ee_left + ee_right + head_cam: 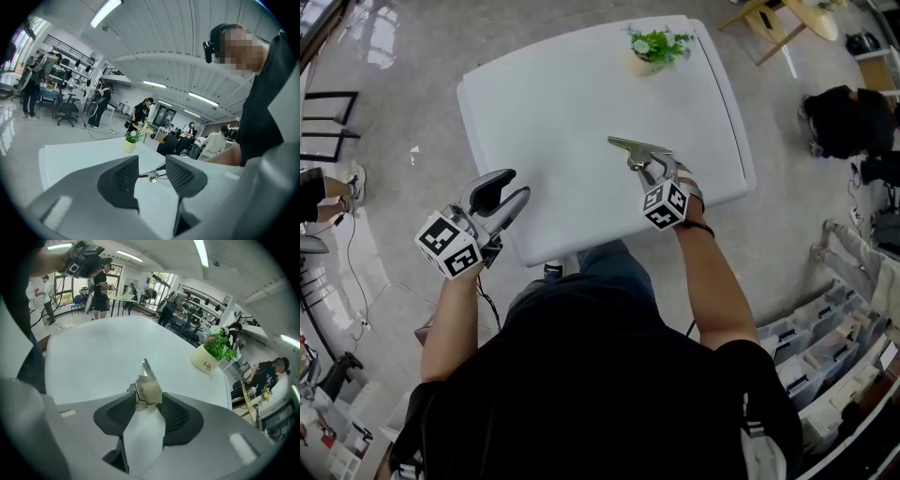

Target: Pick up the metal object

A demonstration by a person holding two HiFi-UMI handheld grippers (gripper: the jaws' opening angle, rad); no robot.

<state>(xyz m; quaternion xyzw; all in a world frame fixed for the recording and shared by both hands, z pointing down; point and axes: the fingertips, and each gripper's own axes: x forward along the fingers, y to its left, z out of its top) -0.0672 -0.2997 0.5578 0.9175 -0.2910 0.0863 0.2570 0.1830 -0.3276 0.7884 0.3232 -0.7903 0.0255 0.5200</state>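
Jaws, right gripper (149, 403): pinching the metal object (147, 386) by its wide end between them; its narrow tip is pointing forward past them.
Jaws, left gripper (152, 176): gaping partly apart, holding nothing between them.
Surface (553, 103): lying beneath both.

Black T-shirt (581, 394), blue jeans (602, 258), grey left tool (514, 185), grey right tool (650, 167).

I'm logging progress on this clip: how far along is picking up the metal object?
Done: the right gripper is shut on the silvery, flat-bladed metal object, pinching its wide end between both jaws. In hand: the lift itself; whether the object has cleared the white table cannot be told. Left: raising it plainly off the table. The left gripper is open and empty, taking no part.
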